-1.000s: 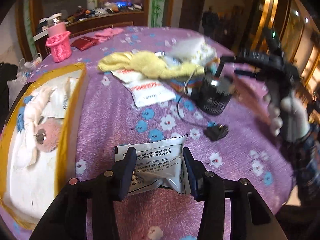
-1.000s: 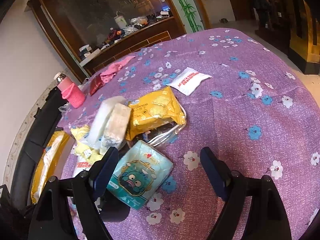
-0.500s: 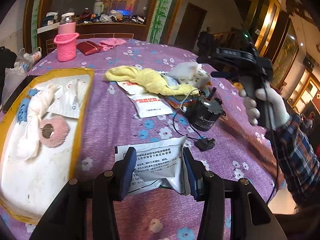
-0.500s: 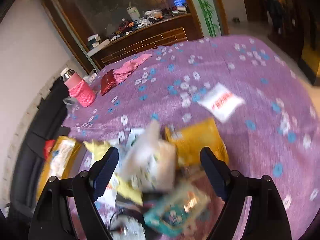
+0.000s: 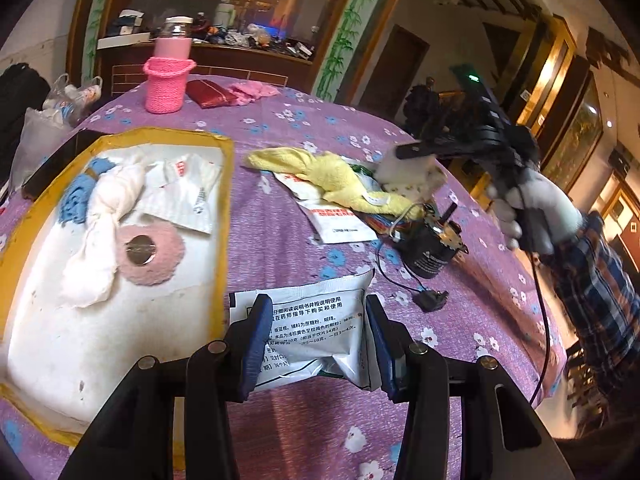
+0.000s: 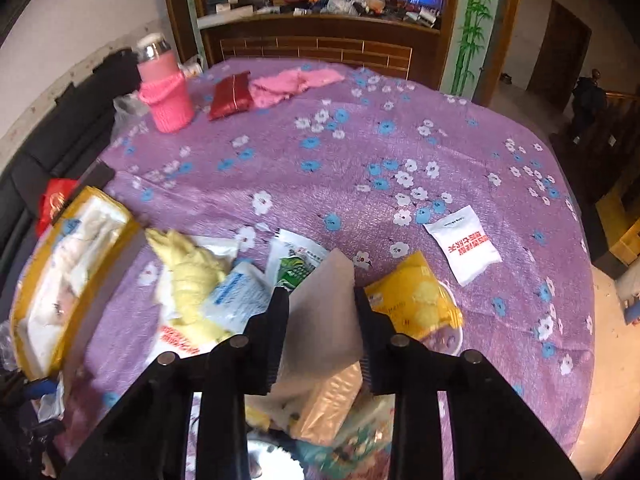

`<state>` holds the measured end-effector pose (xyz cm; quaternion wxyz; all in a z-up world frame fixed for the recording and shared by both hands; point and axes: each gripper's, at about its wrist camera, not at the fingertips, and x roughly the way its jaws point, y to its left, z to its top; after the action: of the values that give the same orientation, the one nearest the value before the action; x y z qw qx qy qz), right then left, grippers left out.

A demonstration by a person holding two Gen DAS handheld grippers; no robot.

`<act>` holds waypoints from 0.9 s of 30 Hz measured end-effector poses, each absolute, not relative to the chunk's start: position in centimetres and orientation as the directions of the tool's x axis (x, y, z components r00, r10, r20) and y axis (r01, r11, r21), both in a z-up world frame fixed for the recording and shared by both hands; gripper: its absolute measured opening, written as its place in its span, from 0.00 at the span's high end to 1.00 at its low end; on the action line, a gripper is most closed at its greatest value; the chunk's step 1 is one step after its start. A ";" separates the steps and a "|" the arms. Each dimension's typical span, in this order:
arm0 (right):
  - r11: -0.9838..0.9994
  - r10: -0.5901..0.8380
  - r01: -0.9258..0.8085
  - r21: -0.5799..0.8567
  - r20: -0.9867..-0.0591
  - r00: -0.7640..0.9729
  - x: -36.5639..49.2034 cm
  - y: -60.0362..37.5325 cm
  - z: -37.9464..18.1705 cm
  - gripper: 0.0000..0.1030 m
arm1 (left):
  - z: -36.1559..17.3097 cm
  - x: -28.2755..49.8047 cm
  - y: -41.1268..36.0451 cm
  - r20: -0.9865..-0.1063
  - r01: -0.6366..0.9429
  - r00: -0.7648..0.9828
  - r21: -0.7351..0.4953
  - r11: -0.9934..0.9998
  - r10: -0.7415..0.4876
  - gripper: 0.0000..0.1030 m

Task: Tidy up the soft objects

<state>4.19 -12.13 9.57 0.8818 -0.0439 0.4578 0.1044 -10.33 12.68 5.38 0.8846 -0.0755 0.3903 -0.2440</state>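
My left gripper [image 5: 316,328] is shut on a white sachet with printed text [image 5: 316,320] and holds it just right of the yellow-rimmed tray [image 5: 224,216]. The tray holds a white knotted cloth [image 5: 104,208], a pink puff [image 5: 148,252] and a white packet. My right gripper [image 6: 320,316] is shut on a soft white tissue pack [image 6: 324,312] and holds it above the pile; it also shows in the left wrist view [image 5: 412,168]. A yellow cloth [image 6: 188,272] lies in the pile, also seen in the left wrist view [image 5: 332,176].
A black motor with a cable [image 5: 428,252] stands right of the sachet. A yellow snack bag [image 6: 412,300], a white sachet [image 6: 464,244], a pink bottle in a knitted sleeve [image 6: 164,92], a red pouch [image 6: 232,96] and a pink cloth [image 6: 292,80] lie on the purple tablecloth.
My right gripper has closed on the tissue pack and lifted it from the pile. My left gripper has kept hold of the sachet and moved toward the tray.
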 end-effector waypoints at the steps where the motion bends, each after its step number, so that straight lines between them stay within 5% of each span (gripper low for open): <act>1: 0.975 0.155 -0.222 0.029 -0.805 0.573 3.6 -12.2 10.3 0.78 | 5.5 -10.4 13.0 -0.649 0.369 0.579 -0.331 0.868 -0.494 0.53; 4: 0.976 0.174 -0.213 0.047 -0.757 0.630 1.9 -12.5 12.8 0.85 | 5.9 -10.8 13.9 -0.626 0.370 0.583 -0.363 0.855 -0.518 0.56; 6: 0.974 0.191 -0.216 0.061 -0.733 0.653 1.3 -12.4 14.1 0.85 | 6.4 -11.1 14.4 -0.614 0.368 0.594 -0.368 0.854 -0.520 0.67; 14: 0.944 0.298 -0.311 0.107 -0.677 0.673 -1.8 -9.4 16.7 0.86 | 8.5 -11.8 18.3 -0.569 0.302 0.657 -0.404 0.864 -0.495 0.67; 18: 0.922 0.355 -0.362 0.136 -0.668 0.654 -3.3 -8.0 16.7 0.86 | 8.3 -12.9 17.0 -0.608 0.344 0.622 -0.353 0.870 -0.492 0.49; 27: 0.882 0.446 -0.424 0.207 -0.657 0.607 -8.4 -8.2 15.1 0.86 | 3.3 -12.2 8.7 -0.793 0.345 0.448 -0.273 0.898 -0.413 0.42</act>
<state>-8.40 -8.16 15.15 0.8964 0.0148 0.3706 0.2428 -12.18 8.66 3.35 0.8502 -0.0358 0.4756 -0.2231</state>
